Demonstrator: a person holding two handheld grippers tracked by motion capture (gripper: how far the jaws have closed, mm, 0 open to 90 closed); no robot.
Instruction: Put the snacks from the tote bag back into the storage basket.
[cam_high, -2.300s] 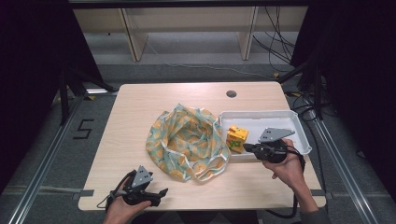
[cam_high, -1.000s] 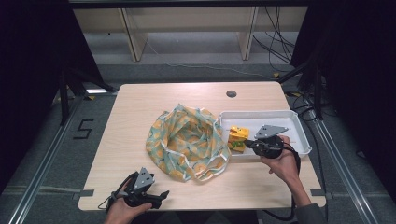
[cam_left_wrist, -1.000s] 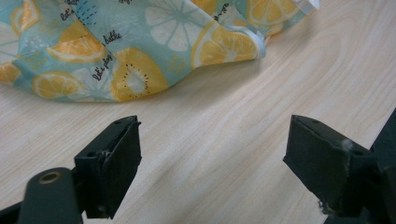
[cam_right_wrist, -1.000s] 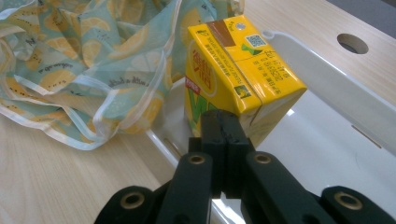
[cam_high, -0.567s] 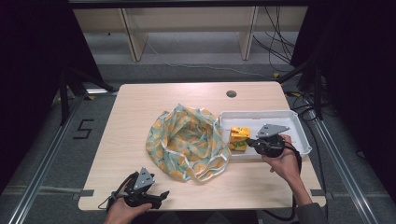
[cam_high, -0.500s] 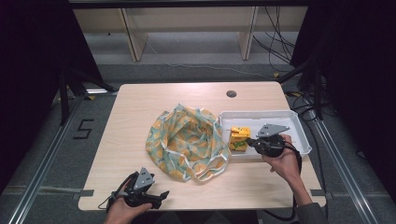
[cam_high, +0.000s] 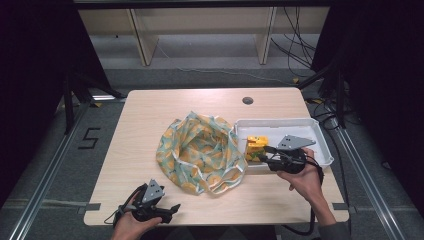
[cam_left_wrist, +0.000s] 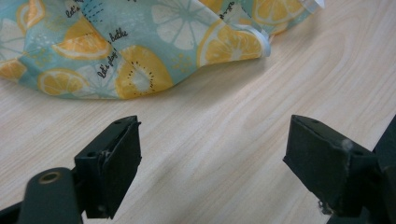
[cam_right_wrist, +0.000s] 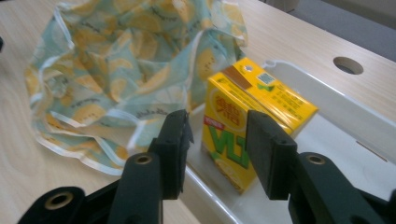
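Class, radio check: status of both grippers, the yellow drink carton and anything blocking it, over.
Right gripper jaws just opened, astride the yellow cardboard drink carton, not gripping. Carton upright in white plastic tray. Left gripper open over wooden table. Citrus-print fabric bag beside tray, not blocking.

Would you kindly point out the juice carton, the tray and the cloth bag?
juice carton (cam_right_wrist: 233, 135), right gripper view, front face.
tray (cam_high: 300, 122), high view, far rim.
cloth bag (cam_high: 200, 150), high view, middle of the fabric.

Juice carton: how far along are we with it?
Nothing looks packed yet: the juice carton stands in the white tray. In hand: the right gripper, jaws just opened, points at the carton without pressing it. Left: grip it and carry it to the citrus-print bag. The left gripper rests open.
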